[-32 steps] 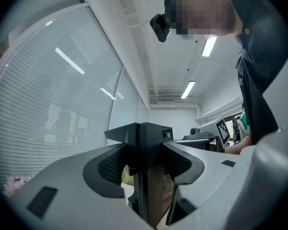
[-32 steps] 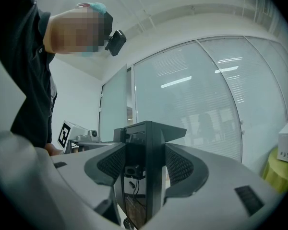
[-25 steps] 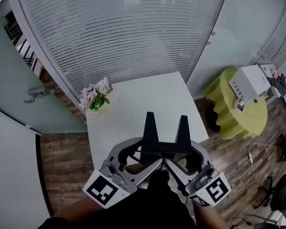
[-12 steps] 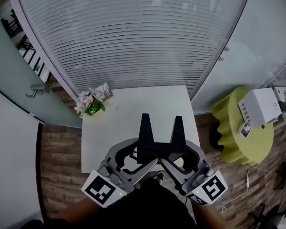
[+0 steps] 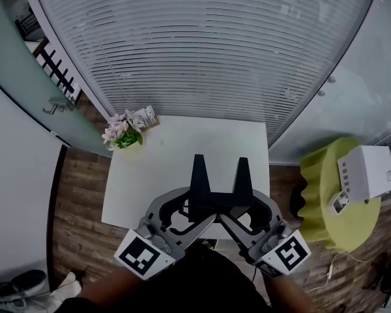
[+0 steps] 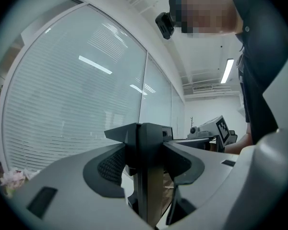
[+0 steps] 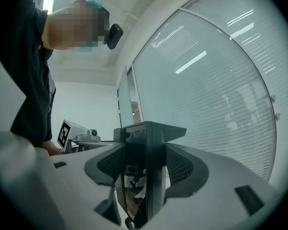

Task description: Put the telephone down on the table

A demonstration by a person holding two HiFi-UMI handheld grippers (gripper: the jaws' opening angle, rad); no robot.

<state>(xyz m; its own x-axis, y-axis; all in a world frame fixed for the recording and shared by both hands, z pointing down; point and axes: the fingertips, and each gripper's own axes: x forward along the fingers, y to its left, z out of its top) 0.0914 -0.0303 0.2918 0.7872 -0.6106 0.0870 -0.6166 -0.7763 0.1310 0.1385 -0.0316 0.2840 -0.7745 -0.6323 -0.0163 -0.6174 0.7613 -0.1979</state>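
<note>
Where the two marker cubes and the person's dark sleeves fill the bottom of the head view, the wrists and the near edge of the white surface are cut off. Left gripper: jaws closed tight on the black telephone, left end. Right gripper: jaws clamped likewise on the right end. Each gripper view confirms a dark slab pinched between the ribbed pads (left gripper, telephone; right gripper, telephone). The telephone sits level between the two grippers, over the near part of the surface, with two pointed prongs facing away from the person. Its underside is hidden by the gripper bodies, so contact with the surface cannot be told. The middle and far right of the surface are bare. At the far-left corner is a small pot, barely visible, holding pink flowers, with a card just beside it. Wood floor shows to the left and right of the surface. A glass wall with blinds runs close along the far edge. Well to the right is a yellow-green round table carrying a white device.
</note>
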